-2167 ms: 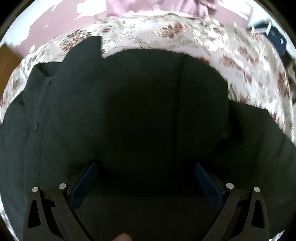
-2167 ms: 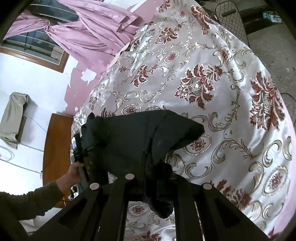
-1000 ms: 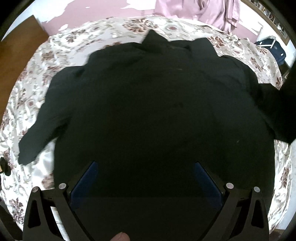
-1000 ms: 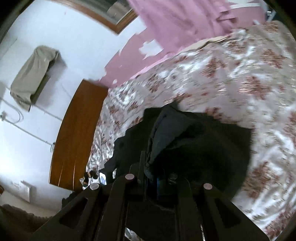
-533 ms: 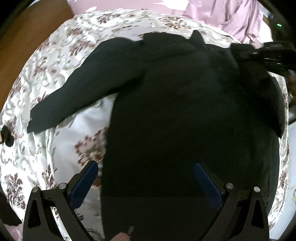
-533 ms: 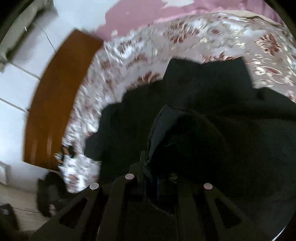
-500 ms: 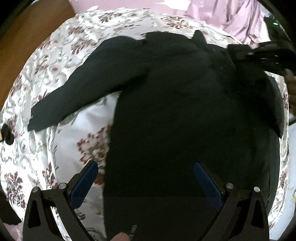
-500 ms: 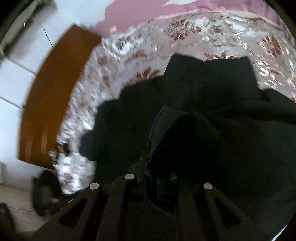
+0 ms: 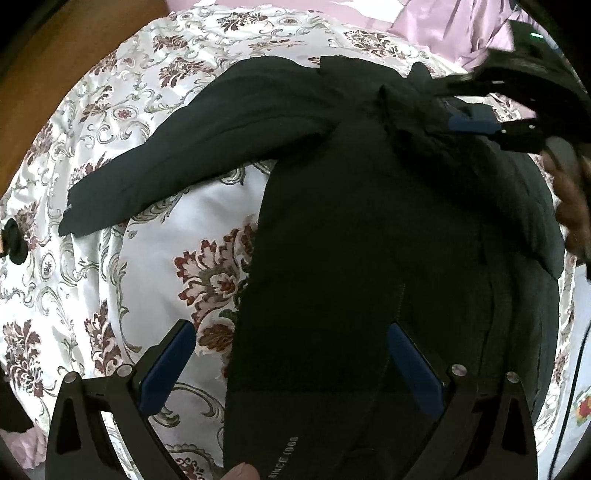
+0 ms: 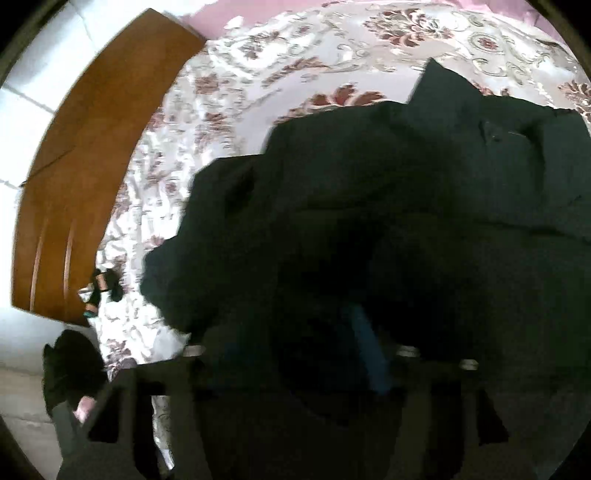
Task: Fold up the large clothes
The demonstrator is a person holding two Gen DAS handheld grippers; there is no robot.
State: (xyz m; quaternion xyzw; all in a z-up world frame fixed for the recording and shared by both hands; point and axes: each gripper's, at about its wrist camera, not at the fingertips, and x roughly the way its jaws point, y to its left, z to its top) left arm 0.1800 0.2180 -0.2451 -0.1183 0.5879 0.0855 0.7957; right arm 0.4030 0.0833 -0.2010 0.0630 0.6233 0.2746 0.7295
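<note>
A large black jacket [image 9: 369,229] lies on a floral bedspread [image 9: 140,229]. One half is folded over the other, and one sleeve [image 9: 192,147] stretches out to the left. My left gripper [image 9: 291,365] is open above the jacket's near hem, with cloth between its blue pads [image 9: 166,365]. My right gripper [image 9: 476,123] shows in the left wrist view at the jacket's far right, by the collar. In the blurred right wrist view the jacket [image 10: 369,206] fills the frame, and my right gripper [image 10: 306,343] has its jaws apart with dark cloth between them.
A wooden headboard [image 10: 81,177] runs along the bed's left side. A small dark object [image 10: 101,286] lies at the bedspread's edge there. Pink curtains [image 9: 443,26] hang beyond the bed. Bare bedspread lies left of the jacket.
The right gripper has brought the jacket's side across and down onto the body, and its jaws have come apart. The left gripper has drawn back a little over the hem.
</note>
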